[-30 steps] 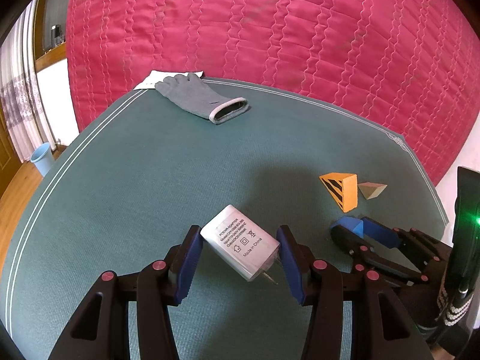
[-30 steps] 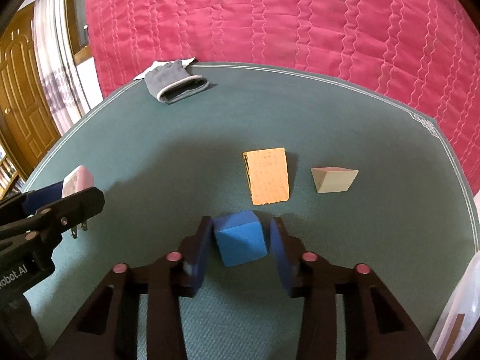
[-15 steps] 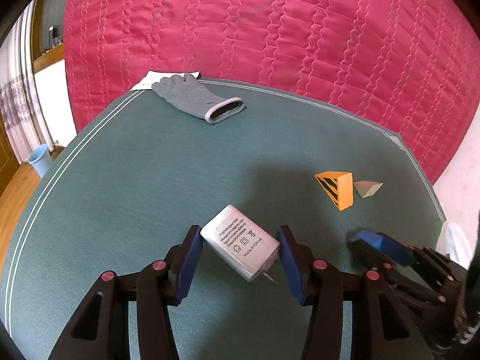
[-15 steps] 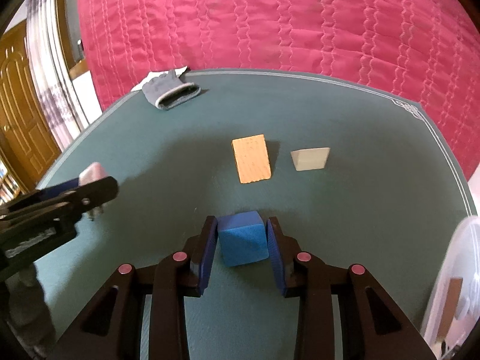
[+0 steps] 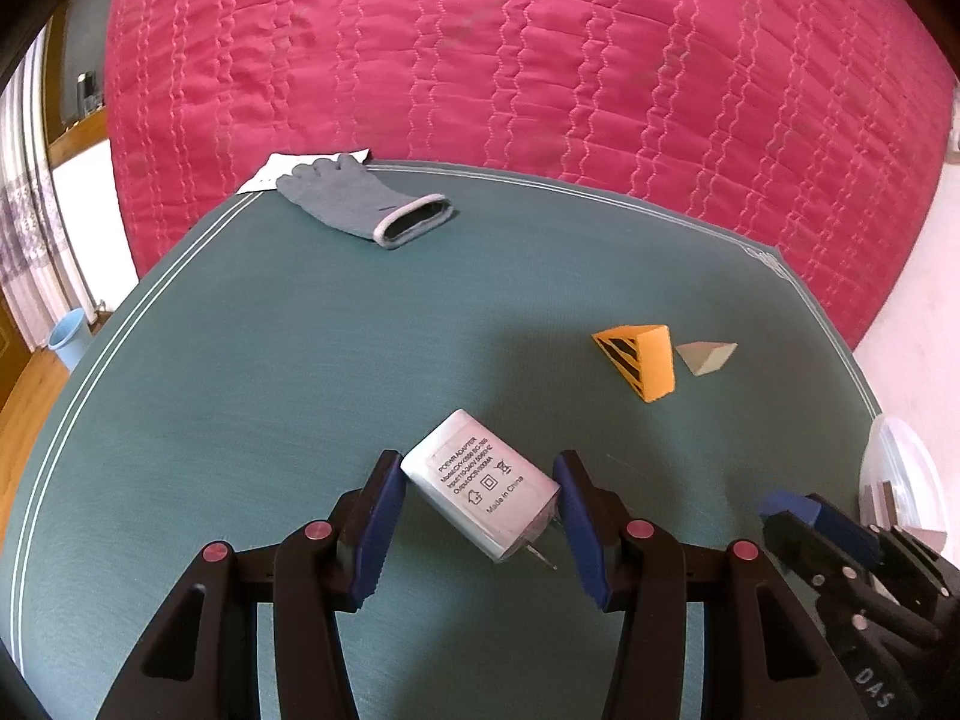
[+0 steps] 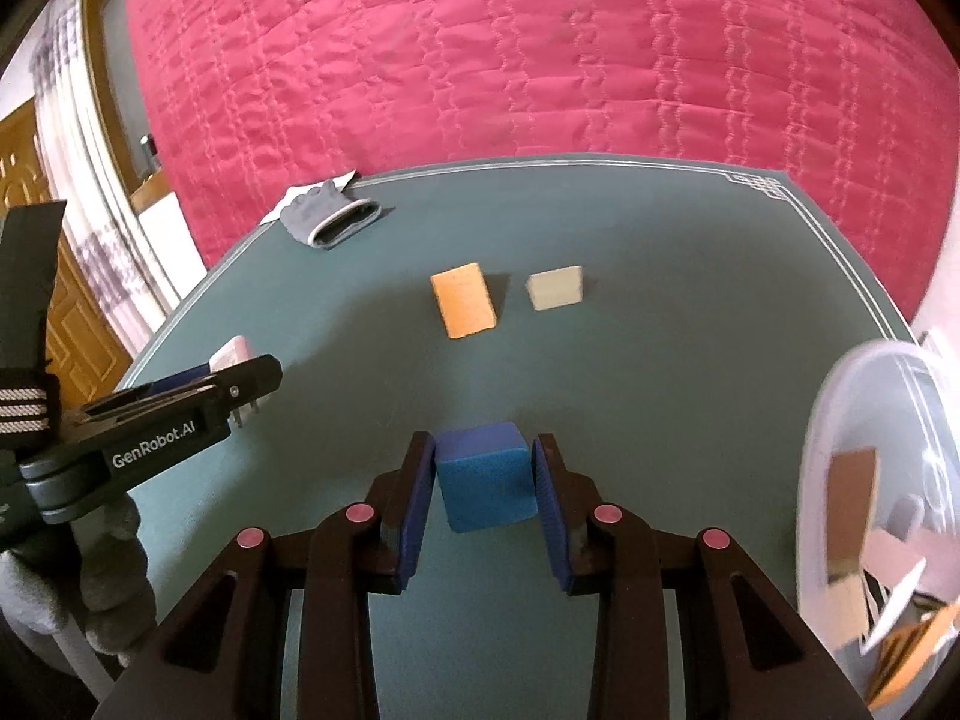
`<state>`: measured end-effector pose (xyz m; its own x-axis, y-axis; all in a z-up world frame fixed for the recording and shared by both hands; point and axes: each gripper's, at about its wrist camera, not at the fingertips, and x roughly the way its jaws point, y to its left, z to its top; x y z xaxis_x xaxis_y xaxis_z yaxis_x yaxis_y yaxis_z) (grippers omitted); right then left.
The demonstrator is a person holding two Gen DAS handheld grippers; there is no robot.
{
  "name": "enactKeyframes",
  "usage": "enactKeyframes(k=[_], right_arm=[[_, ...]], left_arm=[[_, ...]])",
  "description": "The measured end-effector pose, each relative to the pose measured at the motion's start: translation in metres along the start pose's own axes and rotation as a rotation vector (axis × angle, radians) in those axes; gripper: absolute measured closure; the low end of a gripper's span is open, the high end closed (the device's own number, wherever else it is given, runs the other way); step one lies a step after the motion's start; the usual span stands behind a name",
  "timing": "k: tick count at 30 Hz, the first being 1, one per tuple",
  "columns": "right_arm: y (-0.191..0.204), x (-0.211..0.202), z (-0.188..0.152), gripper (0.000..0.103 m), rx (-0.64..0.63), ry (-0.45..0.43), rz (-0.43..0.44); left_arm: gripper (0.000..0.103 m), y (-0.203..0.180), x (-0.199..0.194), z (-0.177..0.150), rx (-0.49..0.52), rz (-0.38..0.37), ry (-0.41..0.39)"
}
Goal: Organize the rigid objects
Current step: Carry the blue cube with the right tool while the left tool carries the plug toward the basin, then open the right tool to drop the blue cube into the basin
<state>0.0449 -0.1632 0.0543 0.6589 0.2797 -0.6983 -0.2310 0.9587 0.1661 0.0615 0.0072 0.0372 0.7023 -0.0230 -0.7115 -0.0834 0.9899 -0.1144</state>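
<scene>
R gripper [image 6: 483,489] jaws clamp blue cube [image 6: 485,485]; clear bin [image 6: 840,420] right, contents blurry, maybe blocks.

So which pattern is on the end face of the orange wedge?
Black diagonal stripes on orange, on the orange wedge; the left wrist view shows it best.

Matt blue cube [image 6: 485,485]; glossy adapter [image 5: 480,483]; quilted cloth [image 5: 540,60].

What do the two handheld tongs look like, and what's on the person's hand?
Both tongs, left and right, have black linkage fingers, blue ribbed pads and pink-red pivot caps. The left one's side reads "GenRobot.AI" in white. The hand holding it wears a grey glove, with a black strap striped white above it.
</scene>
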Motion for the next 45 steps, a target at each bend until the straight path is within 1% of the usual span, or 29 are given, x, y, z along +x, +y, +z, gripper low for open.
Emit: enactKeyframes(k=[12, 23, 28, 37, 45], right_arm=[[-0.038, -0.043, -0.007, 0.069, 0.087, -0.076, -0.077], [-0.084, -0.071, -0.012, 0.069, 0.188, -0.122, -0.187], [-0.104, -0.08, -0.015, 0.069, 0.235, -0.136, -0.233], [-0.127, -0.088, -0.014, 0.068, 0.284, -0.167, -0.305], [-0.143, -0.095, -0.02, 0.068, 0.344, -0.18, -0.329]], left_arm=[[0.049, -0.013, -0.001, -0.004, 0.039, -0.011, 0.0], [0.049, -0.022, -0.003, -0.009, 0.069, -0.016, -0.001], [0.049, -0.027, -0.003, -0.011, 0.083, -0.016, -0.001], [0.049, -0.032, -0.003, -0.013, 0.099, -0.015, 0.0], [0.049, -0.036, -0.004, -0.014, 0.116, -0.021, -0.003]])
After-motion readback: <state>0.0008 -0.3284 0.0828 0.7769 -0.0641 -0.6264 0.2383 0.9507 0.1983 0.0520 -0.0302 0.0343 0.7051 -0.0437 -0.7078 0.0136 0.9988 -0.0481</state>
